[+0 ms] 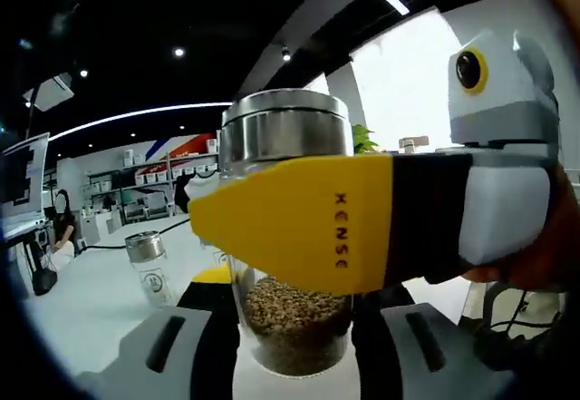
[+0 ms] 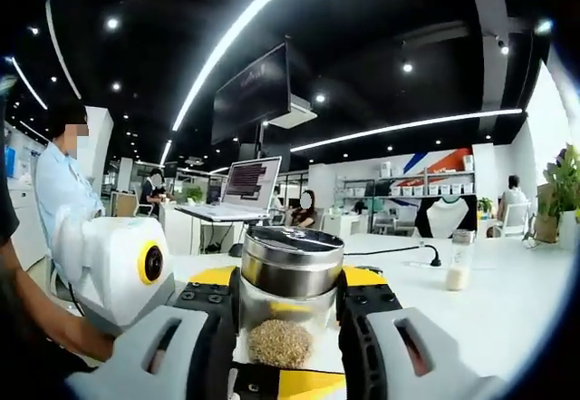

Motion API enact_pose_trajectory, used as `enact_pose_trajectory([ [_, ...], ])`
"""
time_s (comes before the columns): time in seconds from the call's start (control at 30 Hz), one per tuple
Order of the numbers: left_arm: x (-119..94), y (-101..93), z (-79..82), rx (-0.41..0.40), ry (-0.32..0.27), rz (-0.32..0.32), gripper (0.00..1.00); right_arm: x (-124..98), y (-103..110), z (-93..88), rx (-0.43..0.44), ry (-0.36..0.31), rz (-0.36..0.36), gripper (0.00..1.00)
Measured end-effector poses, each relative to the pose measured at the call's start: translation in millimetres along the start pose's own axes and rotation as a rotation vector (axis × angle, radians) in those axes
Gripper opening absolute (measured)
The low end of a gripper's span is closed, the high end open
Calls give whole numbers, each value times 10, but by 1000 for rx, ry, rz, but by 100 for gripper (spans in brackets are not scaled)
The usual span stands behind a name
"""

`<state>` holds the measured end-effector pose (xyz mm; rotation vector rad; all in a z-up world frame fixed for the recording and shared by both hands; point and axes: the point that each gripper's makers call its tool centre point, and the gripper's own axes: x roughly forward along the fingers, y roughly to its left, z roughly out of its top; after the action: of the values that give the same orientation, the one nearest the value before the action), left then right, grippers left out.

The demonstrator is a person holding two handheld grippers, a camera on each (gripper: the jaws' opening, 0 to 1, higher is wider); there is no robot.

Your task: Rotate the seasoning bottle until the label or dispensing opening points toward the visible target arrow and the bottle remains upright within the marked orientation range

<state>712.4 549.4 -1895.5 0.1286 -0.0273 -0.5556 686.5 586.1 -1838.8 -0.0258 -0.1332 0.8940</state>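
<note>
The seasoning bottle is clear glass with a steel lid and brown seeds in its lower part. It stands upright between my left gripper's black pads, which press its sides low down. My right gripper reaches in from the right, and its yellow finger crosses the bottle's shoulder. In the right gripper view the bottle sits between my right gripper's pads, which touch the lid. The left gripper's white body shows at the left.
The white table stretches away to the right. On it stand a smaller lidded bottle, a laptop and a black cable. A person stands at the left and a plant at the right.
</note>
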Motion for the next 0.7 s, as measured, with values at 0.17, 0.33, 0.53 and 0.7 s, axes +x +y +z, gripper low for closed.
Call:
enact_pose_trajectory([
  [0.17, -8, -159, 107, -27, -63, -151, 51, -71, -17, 41, 41, -4, 48, 39],
  [0.33, -68, -242, 218, -60, -120, -283, 50, -135, 72, 126, 13, -34, 141, 39],
  [0.53, -197, -348, 350, -147, -166, -432, 49, -211, 184, 194, 29, -56, 250, 39],
  [0.7, -210, -356, 337, -96, -145, -426, 49, -232, 224, 191, 41, -71, 277, 39],
])
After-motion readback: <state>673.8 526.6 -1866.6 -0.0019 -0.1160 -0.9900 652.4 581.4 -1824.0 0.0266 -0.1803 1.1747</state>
